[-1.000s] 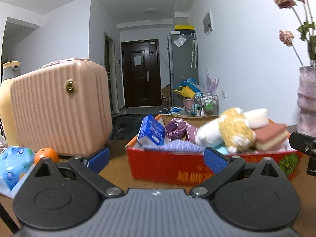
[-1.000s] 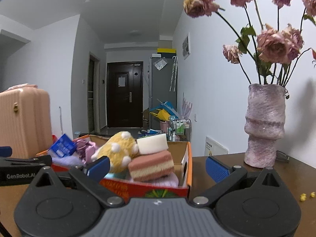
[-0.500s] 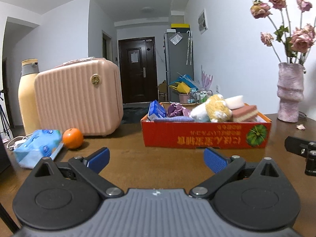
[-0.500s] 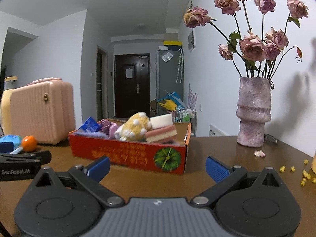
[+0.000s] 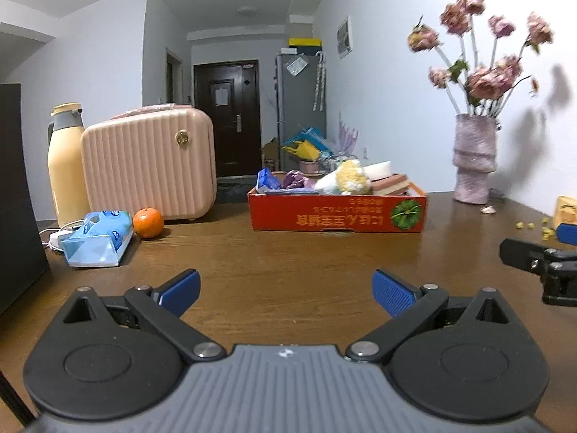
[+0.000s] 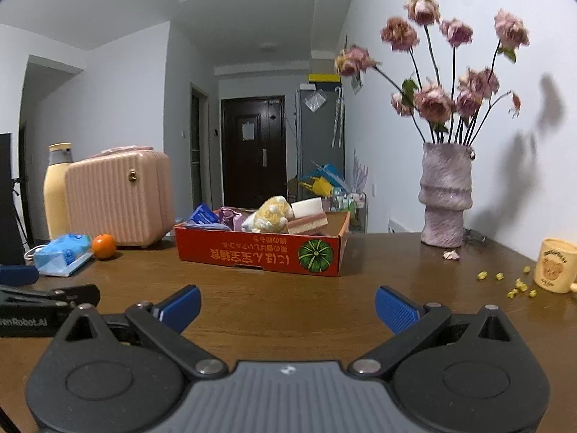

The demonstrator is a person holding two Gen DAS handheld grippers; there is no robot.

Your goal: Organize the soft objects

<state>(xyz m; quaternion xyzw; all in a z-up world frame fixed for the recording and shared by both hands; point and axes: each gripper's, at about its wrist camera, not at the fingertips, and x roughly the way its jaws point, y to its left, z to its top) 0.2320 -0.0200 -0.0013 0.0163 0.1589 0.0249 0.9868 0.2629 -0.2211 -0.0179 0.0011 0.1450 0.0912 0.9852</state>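
Both grippers were held low over the desk (image 5: 288, 252), well apart from the red box (image 5: 337, 211). The left gripper (image 5: 286, 290) stood with fingers spread wide, nothing between them; the right gripper (image 6: 287, 306) likewise — wide and empty. The soft objects were seen piled in the box: a yellow plush toy (image 6: 268, 213), a white sponge (image 6: 306, 206), a pink layered sponge (image 6: 308, 223), purple cloth (image 6: 230, 216). A tissue pack (image 5: 97, 232) lay outside, beside an orange (image 5: 148, 217). If that pack is judged next, it would best be approached level and pinched gently across its narrow side.
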